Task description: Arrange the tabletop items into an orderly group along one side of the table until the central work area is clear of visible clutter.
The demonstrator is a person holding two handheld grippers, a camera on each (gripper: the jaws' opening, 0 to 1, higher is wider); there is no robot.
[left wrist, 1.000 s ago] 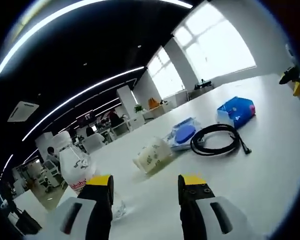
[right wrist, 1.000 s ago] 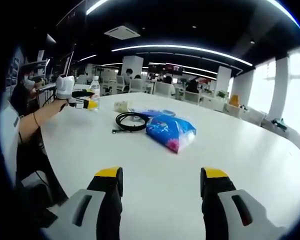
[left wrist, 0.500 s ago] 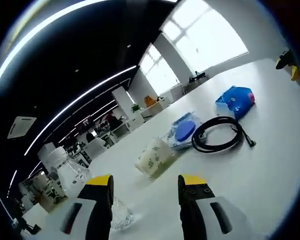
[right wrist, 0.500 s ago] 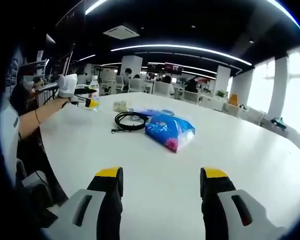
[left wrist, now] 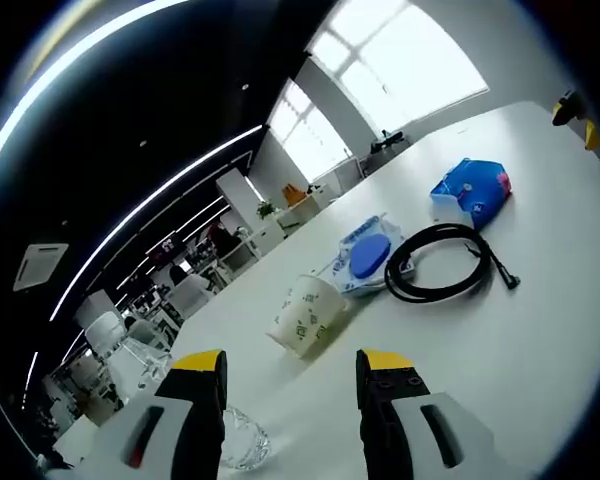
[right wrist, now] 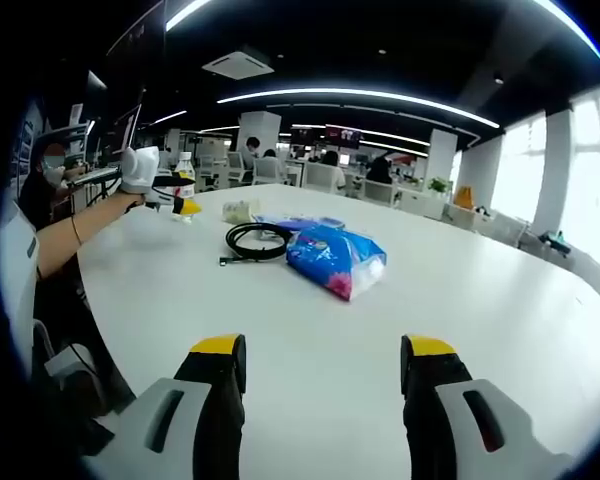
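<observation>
Paper cup [left wrist: 306,316] lies tipped on the counter [left wrist: 500,350] just ahead of your left tool [left wrist: 292,385], whose jaws stand spread and empty, so ease them around its middle before squeezing, while your right tool [right wrist: 320,365] hangs spread over bare counter

The left tool [left wrist: 290,385] had 2 blocky black jaws capped with yellow tips, each rising from a white moulded housing with a dark slot-shaped recess. The right tool [right wrist: 325,375] matched it: black jaws, yellow caps, white bases with dark slots. Seen from the right gripper view, the left tool [right wrist: 175,198] showed a white body, and the person wore a white garment [right wrist: 10,270].
</observation>
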